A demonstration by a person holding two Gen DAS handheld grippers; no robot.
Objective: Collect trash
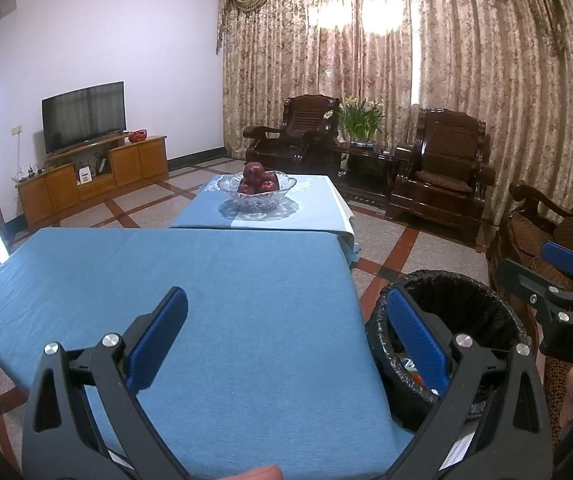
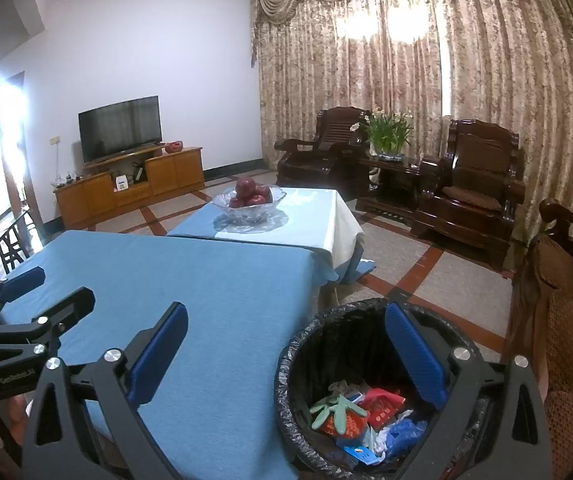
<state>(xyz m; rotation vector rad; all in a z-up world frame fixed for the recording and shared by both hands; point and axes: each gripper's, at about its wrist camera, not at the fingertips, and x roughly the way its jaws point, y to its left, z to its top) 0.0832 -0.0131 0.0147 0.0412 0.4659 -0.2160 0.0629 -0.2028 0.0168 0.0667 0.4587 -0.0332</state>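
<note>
A round bin with a black liner point(image 2: 306, 364) stands on the floor at the right edge of the blue-clothed table point(image 2: 190, 280). It holds mixed trash point(image 2: 362, 412): red wrappers, blue plastic, a green glove. My right gripper point(image 2: 286, 344) is open and empty, spanning the table's edge and the bin. My left gripper point(image 1: 286, 340) is open and empty above the table point(image 1: 206, 280), with the bin point(image 1: 466, 300) to its right. The right gripper also shows in the left wrist view point(image 1: 566, 280), and the left gripper in the right wrist view point(image 2: 38, 292).
A glass bowl of red apples point(image 2: 248, 200) sits on a second blue-and-white clothed table point(image 2: 318, 216) beyond. Dark wooden armchairs point(image 2: 474, 196) line the right side and the curtain wall. A TV on a wooden cabinet point(image 2: 126, 184) stands at the left wall.
</note>
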